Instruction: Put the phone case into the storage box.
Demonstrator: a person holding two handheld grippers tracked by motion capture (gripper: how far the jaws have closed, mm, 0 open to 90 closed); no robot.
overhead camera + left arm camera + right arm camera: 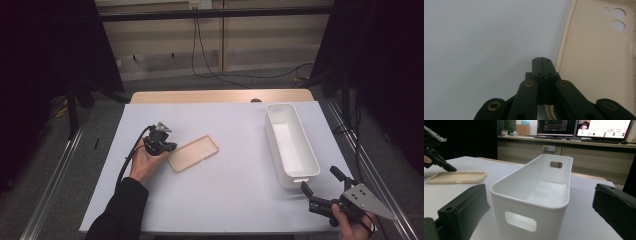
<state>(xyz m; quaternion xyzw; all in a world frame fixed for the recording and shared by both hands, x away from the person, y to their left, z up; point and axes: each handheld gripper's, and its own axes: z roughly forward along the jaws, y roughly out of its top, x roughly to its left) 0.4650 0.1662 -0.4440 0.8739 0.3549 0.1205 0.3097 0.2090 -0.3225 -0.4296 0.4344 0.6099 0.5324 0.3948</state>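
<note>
The table [230, 190] bore a white bin [291, 145] at its right and a beige phone case [193, 153] left of centre. The right gripper [320, 186] gaped empty before the bin's near end. The left gripper [171, 147], jaws closed on nothing, touched the case's edge.

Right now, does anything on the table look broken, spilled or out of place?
Nothing stands out. The beige phone case lies flat, inside up, at an angle on the table; the white bin stands upright and empty.
</note>
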